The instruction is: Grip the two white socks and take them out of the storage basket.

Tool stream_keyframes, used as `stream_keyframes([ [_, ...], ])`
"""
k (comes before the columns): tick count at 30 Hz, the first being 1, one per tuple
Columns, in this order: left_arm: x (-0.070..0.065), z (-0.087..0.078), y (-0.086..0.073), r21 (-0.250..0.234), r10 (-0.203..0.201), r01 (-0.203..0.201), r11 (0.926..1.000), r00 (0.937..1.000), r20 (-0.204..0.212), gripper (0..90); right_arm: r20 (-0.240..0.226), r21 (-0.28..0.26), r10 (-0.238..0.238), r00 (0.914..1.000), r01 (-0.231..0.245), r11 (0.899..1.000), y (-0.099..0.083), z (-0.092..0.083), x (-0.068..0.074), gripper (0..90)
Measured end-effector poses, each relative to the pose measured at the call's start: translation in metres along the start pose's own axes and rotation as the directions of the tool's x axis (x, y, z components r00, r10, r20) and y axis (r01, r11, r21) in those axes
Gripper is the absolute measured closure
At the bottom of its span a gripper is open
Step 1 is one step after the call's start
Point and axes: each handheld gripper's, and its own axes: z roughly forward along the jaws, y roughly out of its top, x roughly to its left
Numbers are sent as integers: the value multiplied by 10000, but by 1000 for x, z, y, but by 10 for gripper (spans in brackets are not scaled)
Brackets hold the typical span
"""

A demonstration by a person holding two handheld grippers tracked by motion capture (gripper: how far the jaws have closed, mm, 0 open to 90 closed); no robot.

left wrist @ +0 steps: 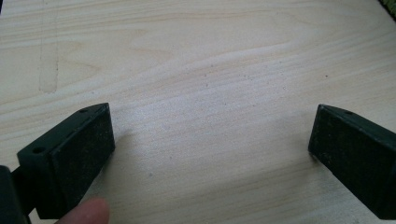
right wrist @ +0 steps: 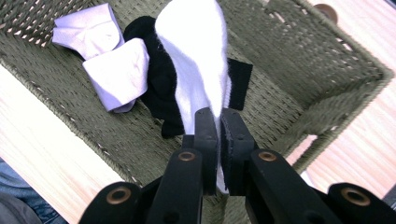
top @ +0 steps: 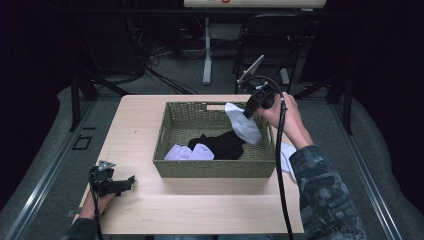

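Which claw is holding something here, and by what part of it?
The right claw is shut on a white fabric sock, pinched at one end so it hangs over the woven green basket. The left claw is open, holding nothing.

The high view looks down and forward over the worktop and basket. The right claw view peers closely into that basket; the left claw view skims bare worktop.
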Motion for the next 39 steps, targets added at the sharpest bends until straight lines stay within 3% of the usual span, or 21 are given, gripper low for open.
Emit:
stream_keyframes([
  [17,0,0,0,1,8,-8,10000,10000,-6,2,676,-843,220,9975,-163,9963,-21,-60,-17,866],
  [29,0,0,0,1,5,-5,10000,10000,-12,2,1106,-1115,913,9897,-789,9906,-50,-86,-42,866],
  [39,0,0,0,-2,5,-5,10000,10000,-13,2,1202,-1329,1707,9780,-1545,9790,-80,-95,-68,866],
])
